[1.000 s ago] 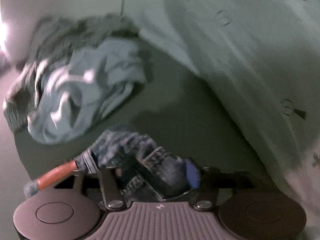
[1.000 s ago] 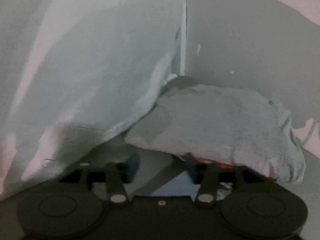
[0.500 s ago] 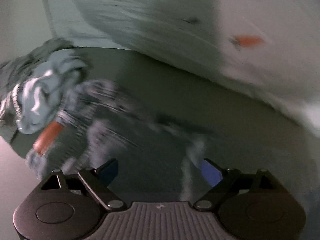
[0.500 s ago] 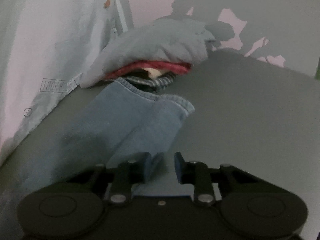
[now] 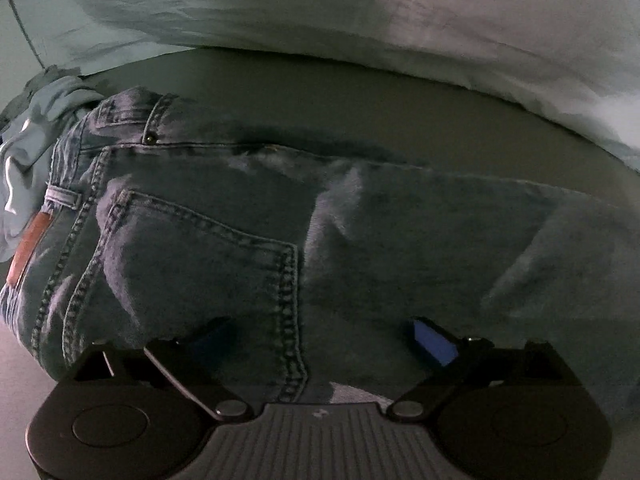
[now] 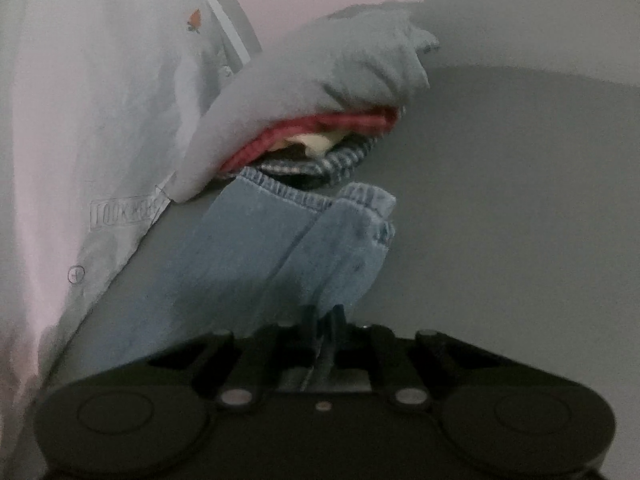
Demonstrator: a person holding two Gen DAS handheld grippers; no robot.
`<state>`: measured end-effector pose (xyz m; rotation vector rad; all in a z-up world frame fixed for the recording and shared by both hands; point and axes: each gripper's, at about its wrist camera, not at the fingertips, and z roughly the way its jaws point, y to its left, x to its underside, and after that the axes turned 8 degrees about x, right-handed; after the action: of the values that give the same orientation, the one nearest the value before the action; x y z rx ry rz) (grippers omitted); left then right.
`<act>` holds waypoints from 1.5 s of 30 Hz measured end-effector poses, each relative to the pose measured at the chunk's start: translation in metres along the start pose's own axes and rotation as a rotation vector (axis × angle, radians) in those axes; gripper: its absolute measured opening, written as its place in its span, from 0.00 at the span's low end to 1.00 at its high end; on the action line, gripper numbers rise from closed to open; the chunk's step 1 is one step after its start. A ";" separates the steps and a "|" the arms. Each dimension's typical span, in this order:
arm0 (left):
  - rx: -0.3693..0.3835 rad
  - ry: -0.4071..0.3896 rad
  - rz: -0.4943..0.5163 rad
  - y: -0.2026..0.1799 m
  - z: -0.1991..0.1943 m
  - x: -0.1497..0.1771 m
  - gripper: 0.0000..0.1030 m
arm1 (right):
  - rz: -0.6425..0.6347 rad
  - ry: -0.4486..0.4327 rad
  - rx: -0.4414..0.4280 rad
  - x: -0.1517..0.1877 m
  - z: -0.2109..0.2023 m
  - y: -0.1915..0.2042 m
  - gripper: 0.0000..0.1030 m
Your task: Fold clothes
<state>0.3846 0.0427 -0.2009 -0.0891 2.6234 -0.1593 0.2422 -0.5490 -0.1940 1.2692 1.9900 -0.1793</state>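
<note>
Through my left wrist camera I see dark blue denim jeans [image 5: 248,240] lying flat on a dull grey-green table [image 5: 360,92], seat side up, with a stitched back pocket and an orange-brown waistband patch at the left edge. My left gripper [image 5: 320,340] hangs just above them; its fingers have just been opening and now stand wide apart, gripping nothing. A crumpled pale blue garment [image 5: 28,152] lies just beyond the waistband. A white printed sheet [image 5: 440,20] borders the far side.

Through my right wrist camera, my right gripper [image 6: 324,316] has its fingers pressed together, having just closed on the lower leg of the jeans [image 6: 256,264]. The hems touch a pile of clothes topped by a grey garment [image 6: 320,80].
</note>
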 end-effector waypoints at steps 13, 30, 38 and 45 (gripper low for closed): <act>0.041 -0.098 -0.031 0.045 -0.052 0.026 0.96 | -0.485 -0.107 0.063 0.060 -0.082 0.070 0.68; 0.327 -0.097 0.767 -0.034 -0.068 0.079 0.98 | -0.811 0.186 -0.302 0.289 -0.213 0.171 0.43; 0.152 -0.300 0.973 -0.047 -0.044 0.072 0.99 | -0.697 0.158 -0.253 0.288 -0.217 0.165 0.49; 0.199 -0.277 0.631 -0.005 -0.037 0.001 0.98 | -0.790 0.121 -0.300 0.293 -0.214 0.196 0.49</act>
<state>0.3656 0.0407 -0.1687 0.7223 2.2217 -0.1679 0.2282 -0.1369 -0.1833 0.2681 2.4197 -0.1719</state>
